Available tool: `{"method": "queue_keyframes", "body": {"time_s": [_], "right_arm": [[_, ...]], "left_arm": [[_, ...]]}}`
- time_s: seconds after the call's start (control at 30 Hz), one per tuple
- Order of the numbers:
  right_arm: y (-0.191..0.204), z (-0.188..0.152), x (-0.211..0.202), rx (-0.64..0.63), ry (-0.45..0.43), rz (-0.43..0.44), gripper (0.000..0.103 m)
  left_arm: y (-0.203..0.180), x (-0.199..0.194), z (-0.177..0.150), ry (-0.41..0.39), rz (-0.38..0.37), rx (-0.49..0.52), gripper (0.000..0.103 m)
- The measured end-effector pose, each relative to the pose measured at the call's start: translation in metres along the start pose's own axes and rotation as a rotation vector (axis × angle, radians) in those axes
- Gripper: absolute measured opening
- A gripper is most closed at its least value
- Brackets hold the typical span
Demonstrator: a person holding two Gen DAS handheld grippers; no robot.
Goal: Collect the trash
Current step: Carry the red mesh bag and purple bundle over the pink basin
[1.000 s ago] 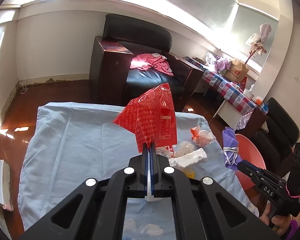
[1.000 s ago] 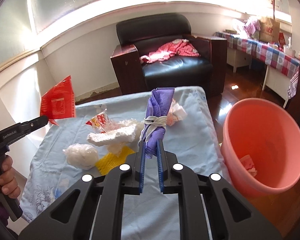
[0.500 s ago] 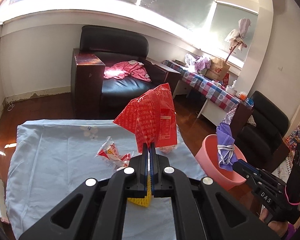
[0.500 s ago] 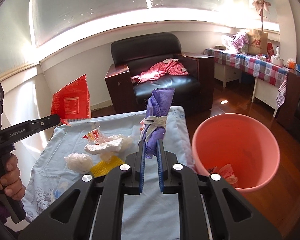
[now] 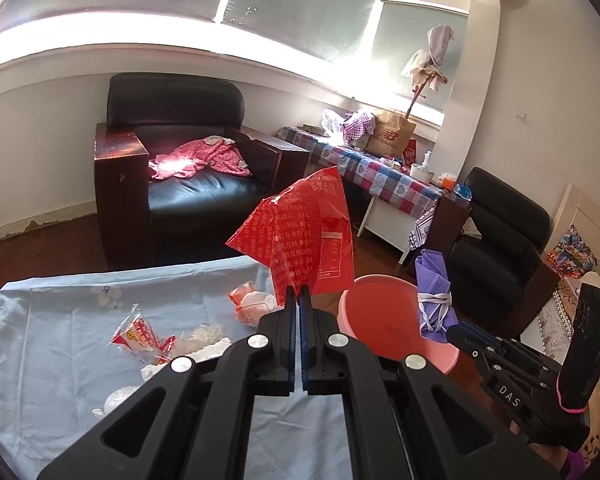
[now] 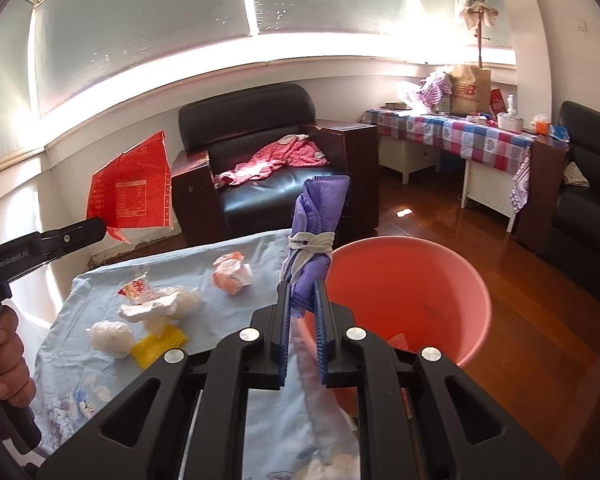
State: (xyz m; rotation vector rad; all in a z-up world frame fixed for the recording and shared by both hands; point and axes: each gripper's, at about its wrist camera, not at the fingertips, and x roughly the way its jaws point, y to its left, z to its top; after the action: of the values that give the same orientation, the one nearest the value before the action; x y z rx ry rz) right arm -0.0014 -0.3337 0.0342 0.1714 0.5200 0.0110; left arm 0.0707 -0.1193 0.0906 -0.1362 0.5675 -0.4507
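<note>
R claw (image 6: 302, 312) clamps purple cloth bundle (image 6: 316, 232), at pink bucket (image 6: 412, 304) rim, nearer; L claw (image 5: 299, 300) pinched shut on red wrapper (image 5: 300, 236), bucket to its right

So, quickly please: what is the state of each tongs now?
Left tongs: closed, holding the red wrapper.
Right tongs: closed, holding the purple mask.

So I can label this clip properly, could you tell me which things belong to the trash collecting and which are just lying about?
Job: red wrapper, purple bundle, pink bucket, crumpled wrappers, yellow sponge, both grippers.

Lying about: armchair, pink garment, checked table.
</note>
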Motion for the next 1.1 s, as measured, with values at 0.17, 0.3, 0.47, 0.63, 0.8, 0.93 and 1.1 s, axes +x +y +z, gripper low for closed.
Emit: {"method": "queue_keyframes", "body": {"time_s": [0.17, 0.3, 0.47, 0.63, 0.8, 0.93, 1.1], "right_arm": [[-0.015, 0.002, 0.001, 0.010, -0.010, -0.056, 0.011], [-0.026, 0.001, 0.003, 0.019, -0.005, -0.089, 0.011], [-0.037, -0.001, 0.007, 0.028, 0.014, -0.121, 0.011], [-0.047, -0.003, 0.008, 0.040, 0.021, -0.158, 0.011], [-0.059, -0.006, 0.010, 0.071, 0.019, -0.183, 0.011], [-0.066, -0.008, 0.015, 0.089, 0.027, -0.191, 0.011], [-0.071, -0.010, 0.025, 0.092, 0.043, -0.201, 0.011]], "left_arm": [[-0.013, 0.017, 0.002, 0.020, -0.035, 0.006, 0.001], [-0.022, 0.031, 0.001, 0.031, -0.060, 0.026, 0.001], [-0.035, 0.048, -0.003, 0.044, -0.084, 0.060, 0.001], [-0.047, 0.070, -0.005, 0.072, -0.117, 0.089, 0.001], [-0.062, 0.090, -0.011, 0.105, -0.139, 0.129, 0.001], [-0.068, 0.104, -0.016, 0.128, -0.140, 0.153, 0.001], [-0.078, 0.124, -0.023, 0.163, -0.133, 0.184, 0.001]]}}
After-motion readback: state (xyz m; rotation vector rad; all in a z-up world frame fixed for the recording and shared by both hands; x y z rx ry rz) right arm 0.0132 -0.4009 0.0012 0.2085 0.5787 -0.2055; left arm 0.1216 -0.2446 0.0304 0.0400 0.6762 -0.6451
